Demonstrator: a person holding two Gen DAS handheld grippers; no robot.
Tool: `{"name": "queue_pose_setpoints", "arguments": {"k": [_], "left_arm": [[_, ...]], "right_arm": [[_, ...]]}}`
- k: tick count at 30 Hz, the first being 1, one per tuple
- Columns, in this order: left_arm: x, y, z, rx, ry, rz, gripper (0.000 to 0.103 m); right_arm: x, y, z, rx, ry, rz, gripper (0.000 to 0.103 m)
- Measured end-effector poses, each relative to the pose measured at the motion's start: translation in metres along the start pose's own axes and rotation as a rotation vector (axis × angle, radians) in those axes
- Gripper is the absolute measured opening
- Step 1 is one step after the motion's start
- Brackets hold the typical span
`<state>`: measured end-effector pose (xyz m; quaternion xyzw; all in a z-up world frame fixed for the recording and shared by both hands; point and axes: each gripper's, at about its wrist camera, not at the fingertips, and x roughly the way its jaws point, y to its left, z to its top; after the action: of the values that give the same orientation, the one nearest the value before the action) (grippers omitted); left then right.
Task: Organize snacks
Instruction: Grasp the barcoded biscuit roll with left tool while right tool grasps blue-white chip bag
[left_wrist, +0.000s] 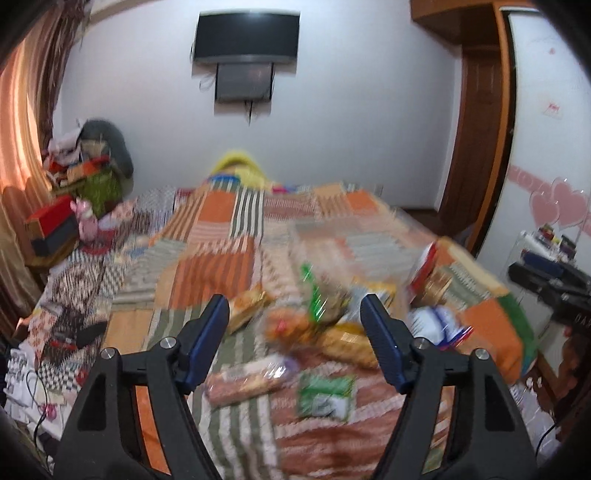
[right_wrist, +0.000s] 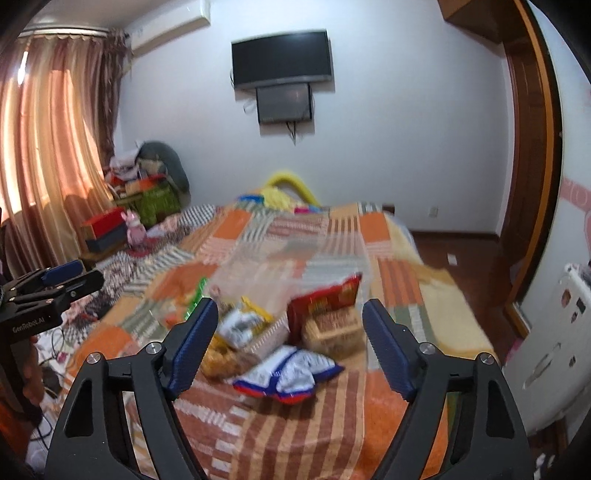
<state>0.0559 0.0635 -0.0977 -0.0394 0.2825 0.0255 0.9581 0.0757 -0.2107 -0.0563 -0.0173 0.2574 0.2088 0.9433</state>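
Observation:
Several snack packets lie in a blurred pile on the near end of a patchwork-covered bed (left_wrist: 221, 266). My left gripper (left_wrist: 295, 308) is open and empty, held above the pile. Below it lie a long brown biscuit packet (left_wrist: 247, 380), a green and white packet (left_wrist: 325, 395) and a yellow packet (left_wrist: 347, 343). My right gripper (right_wrist: 290, 314) is open and empty above a white and blue bag (right_wrist: 291, 373), a red bag (right_wrist: 325, 299) and a brown box (right_wrist: 332, 330). A clear container (right_wrist: 291, 258) stands behind them, hard to make out.
The left gripper shows at the left edge of the right wrist view (right_wrist: 48, 288); the right gripper shows at the right edge of the left wrist view (left_wrist: 550, 288). A cluttered side table (left_wrist: 74, 206) stands left of the bed. A white cabinet (right_wrist: 546, 347) stands at the right.

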Motion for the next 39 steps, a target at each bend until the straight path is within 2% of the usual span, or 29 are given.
{"name": "queue_pose_setpoints", "arguments": {"k": [7, 13, 23, 25, 28, 31, 33, 39], "left_arm": [[0.05, 0.039, -0.035, -0.05, 0.166, 0.016, 0.074], [0.095, 0.054, -0.06, -0.051, 0.281, -0.007, 0.081], [0.145, 0.061, -0.076, 0.049, 0.357, -0.078, 0.091], [0.151, 0.06, -0.077, 0.063, 0.372, -0.104, 0.091], [0.158, 0.056, -0.083, 0.087, 0.396, -0.102, 0.091], [0.156, 0.054, -0.089, 0.097, 0.376, -0.095, 0.085], [0.152, 0.054, -0.091, 0.078, 0.372, -0.098, 0.073], [0.141, 0.051, -0.095, 0.049, 0.372, -0.099, 0.05]], "right_arm": [[0.026, -0.007, -0.016, 0.003, 0.122, -0.018, 0.078], [0.05, -0.013, -0.027, 0.033, 0.206, -0.004, 0.078], [0.077, -0.012, -0.036, 0.063, 0.298, 0.012, 0.078], [0.081, -0.012, -0.037, 0.064, 0.311, 0.01, 0.078], [0.088, -0.011, -0.038, 0.069, 0.333, 0.015, 0.078], [0.092, -0.009, -0.039, 0.08, 0.345, 0.032, 0.078], [0.096, -0.008, -0.039, 0.075, 0.354, 0.028, 0.078], [0.105, 0.0, -0.04, 0.042, 0.379, 0.01, 0.081]]}}
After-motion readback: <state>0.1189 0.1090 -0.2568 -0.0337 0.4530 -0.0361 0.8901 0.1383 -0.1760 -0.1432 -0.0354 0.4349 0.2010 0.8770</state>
